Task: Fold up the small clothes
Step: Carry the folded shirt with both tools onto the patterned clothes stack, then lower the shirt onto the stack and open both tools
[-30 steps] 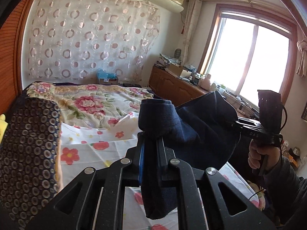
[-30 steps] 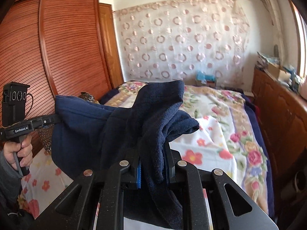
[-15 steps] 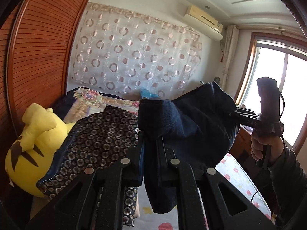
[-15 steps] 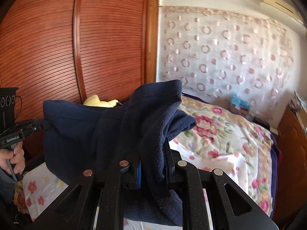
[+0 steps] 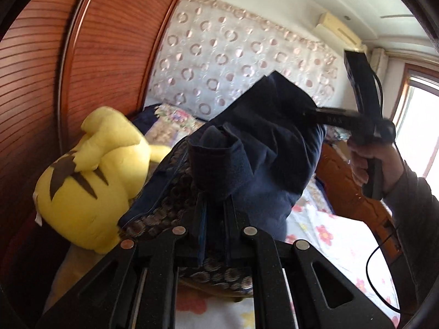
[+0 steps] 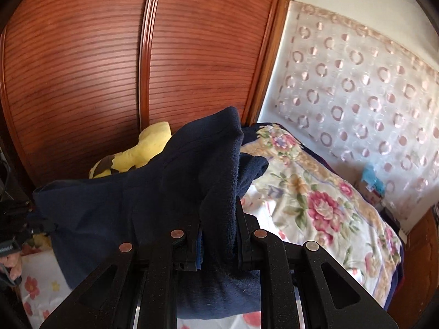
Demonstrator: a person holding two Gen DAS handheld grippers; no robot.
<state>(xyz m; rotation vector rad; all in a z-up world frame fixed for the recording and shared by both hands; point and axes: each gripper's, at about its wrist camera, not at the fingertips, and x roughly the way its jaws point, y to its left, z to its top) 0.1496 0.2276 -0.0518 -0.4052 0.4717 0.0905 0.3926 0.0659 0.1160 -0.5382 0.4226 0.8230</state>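
Note:
A small navy fleece garment (image 5: 260,148) hangs in the air between both grippers, above the bed. My left gripper (image 5: 215,208) is shut on one bunched corner of it. In the right wrist view the same garment (image 6: 153,208) sags to the left, and my right gripper (image 6: 219,224) is shut on a thick fold of it. The right gripper (image 5: 310,115) also shows in the left wrist view, held by a hand (image 5: 367,161), pinching the cloth's far corner. At the left edge of the right wrist view the left gripper's body (image 6: 13,219) is partly seen.
A yellow plush toy (image 5: 90,175) lies against a dark circle-patterned pillow (image 5: 175,192) by the wooden slatted wardrobe (image 6: 109,68). The bed has a flower-print sheet (image 5: 329,233) and a floral quilt (image 6: 315,197). A patterned curtain (image 6: 356,96) hangs behind; a cable (image 5: 376,263) trails from the sleeve.
Both views have swung left and rolled: the window and dresser left view, the wardrobe and yellow plush came in. The garment stays gripped at both corners and hangs closer to the pillow.

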